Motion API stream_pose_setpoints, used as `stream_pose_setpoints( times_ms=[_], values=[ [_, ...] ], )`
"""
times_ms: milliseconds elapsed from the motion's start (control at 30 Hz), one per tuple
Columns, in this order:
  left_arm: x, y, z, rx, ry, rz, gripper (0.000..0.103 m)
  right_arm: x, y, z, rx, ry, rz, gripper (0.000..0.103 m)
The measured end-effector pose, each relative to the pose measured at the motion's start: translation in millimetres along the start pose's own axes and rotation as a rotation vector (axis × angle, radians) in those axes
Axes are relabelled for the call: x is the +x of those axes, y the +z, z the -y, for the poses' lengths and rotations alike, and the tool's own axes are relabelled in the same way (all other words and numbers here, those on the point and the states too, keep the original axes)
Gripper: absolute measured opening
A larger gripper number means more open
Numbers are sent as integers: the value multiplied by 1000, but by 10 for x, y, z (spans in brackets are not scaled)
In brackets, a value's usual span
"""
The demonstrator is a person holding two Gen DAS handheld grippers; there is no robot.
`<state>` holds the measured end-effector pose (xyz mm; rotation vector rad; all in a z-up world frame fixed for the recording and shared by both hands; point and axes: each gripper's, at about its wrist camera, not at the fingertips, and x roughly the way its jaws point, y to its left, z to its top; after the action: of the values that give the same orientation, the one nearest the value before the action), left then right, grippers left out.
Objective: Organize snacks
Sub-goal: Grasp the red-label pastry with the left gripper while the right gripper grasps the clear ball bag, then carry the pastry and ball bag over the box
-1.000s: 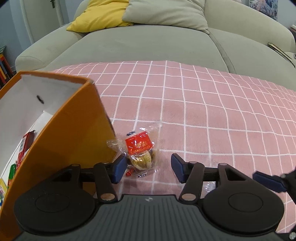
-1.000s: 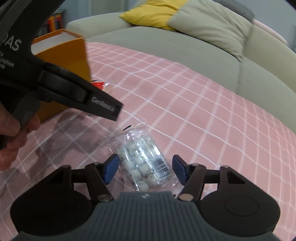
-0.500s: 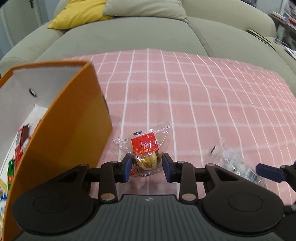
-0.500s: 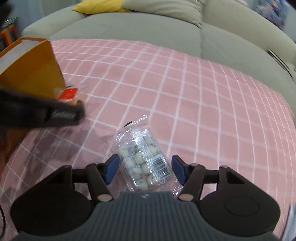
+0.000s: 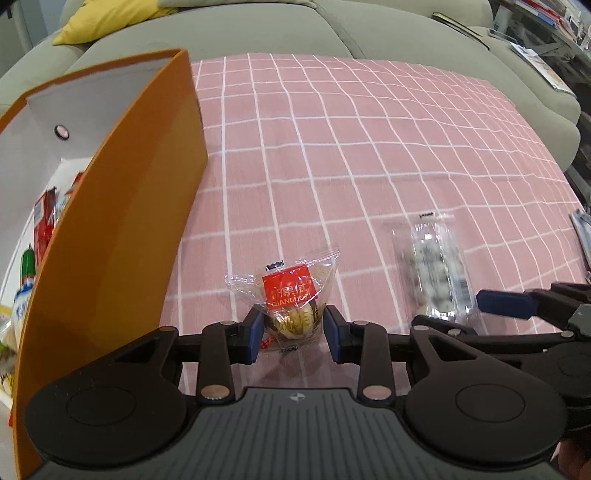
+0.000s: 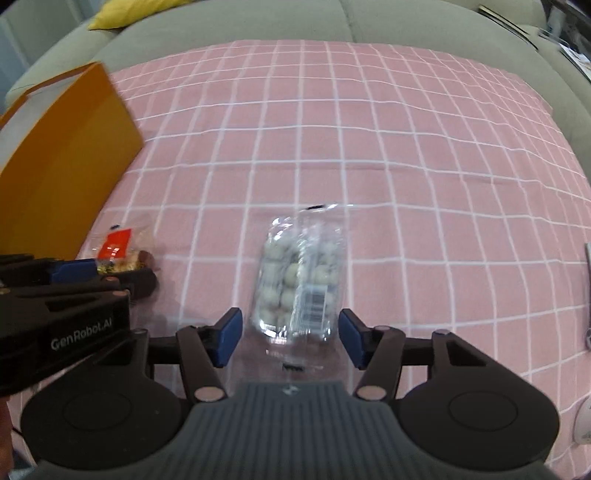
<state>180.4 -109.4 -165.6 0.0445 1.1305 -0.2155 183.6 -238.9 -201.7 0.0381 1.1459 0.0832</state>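
A clear packet with a red label (image 5: 291,295) lies on the pink checked cloth (image 5: 369,147), just right of the orange box (image 5: 122,221). My left gripper (image 5: 294,332) is shut on the packet's lower end, one blue pad on each side. A clear bag of white balls (image 6: 299,273) lies to its right. My right gripper (image 6: 290,338) straddles the bag's near end. Its jaws are opening and the pads stand off the bag. One right fingertip (image 5: 502,302) shows in the left wrist view, and the left gripper's blue pad (image 6: 74,267) shows in the right wrist view.
The orange box (image 6: 62,155) stands open with white inner walls and holds several snack packs (image 5: 40,221). A grey-green sofa (image 5: 258,29) with a yellow cushion (image 5: 92,22) runs behind the cloth. Papers (image 5: 546,66) lie at the far right.
The left jaws closed from wide apart onto the red-label packet. Both grippers shifted and rolled, so the box and the bag sit differently in view. The right jaws stand slightly wider.
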Motion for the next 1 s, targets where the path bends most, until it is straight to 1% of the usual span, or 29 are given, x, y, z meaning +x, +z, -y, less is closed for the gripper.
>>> stream_pose_setpoints(
  times_ms=[33, 67, 100, 200, 233, 267, 333, 400, 467, 567, 700, 733, 767, 833, 933, 1000],
  values=[
    [-7, -22, -19, -4, -8, 4, 39, -1, -43, 8, -15, 13, 15, 69],
    [-10, -37, -36, -9, -17, 12, 39, -17, -80, 26, -25, 25, 34, 76],
    [-14, -39, -55, -15, -22, 20, 40, -31, -97, 50, -32, 33, 53, 81],
    [6, -34, -96, -44, -38, 39, 42, -61, -99, 144, -27, 39, 99, 81],
    [8, -37, -107, -57, -41, 44, 45, -48, -51, 172, -16, 37, 113, 82],
    [20, -32, -123, -75, -43, 49, 45, -43, -27, 186, -7, 36, 123, 81],
    [34, -12, -147, -109, -47, 55, 48, 6, 71, 229, -1, 37, 120, 76],
    [52, 24, -154, -131, -42, 57, 51, 13, 91, 226, -6, 38, 111, 69],
    [80, 62, -153, -153, -34, 57, 52, 59, 98, 184, -11, 40, 108, 69],
    [129, 124, -151, -191, -23, 59, 52, 119, 104, 134, -17, 18, 113, 66],
    [200, 192, -126, -214, -20, 61, 52, 174, 105, 83, -38, -5, 117, 56],
    [214, 205, -126, -223, -26, 63, 48, 175, 99, 75, -47, -6, 120, 55],
    [208, 204, -120, -227, -32, 65, 48, 187, 97, 60, -56, -10, 123, 54],
    [215, 215, -115, -222, -44, 69, 43, 198, 89, 52, -64, -10, 127, 53],
    [199, 222, -118, -221, -58, 66, 41, 186, 96, 65, -58, -1, 122, 51],
    [151, 220, -95, -202, -66, 73, 40, 163, 104, 74, -54, 8, 120, 50]
  ],
)
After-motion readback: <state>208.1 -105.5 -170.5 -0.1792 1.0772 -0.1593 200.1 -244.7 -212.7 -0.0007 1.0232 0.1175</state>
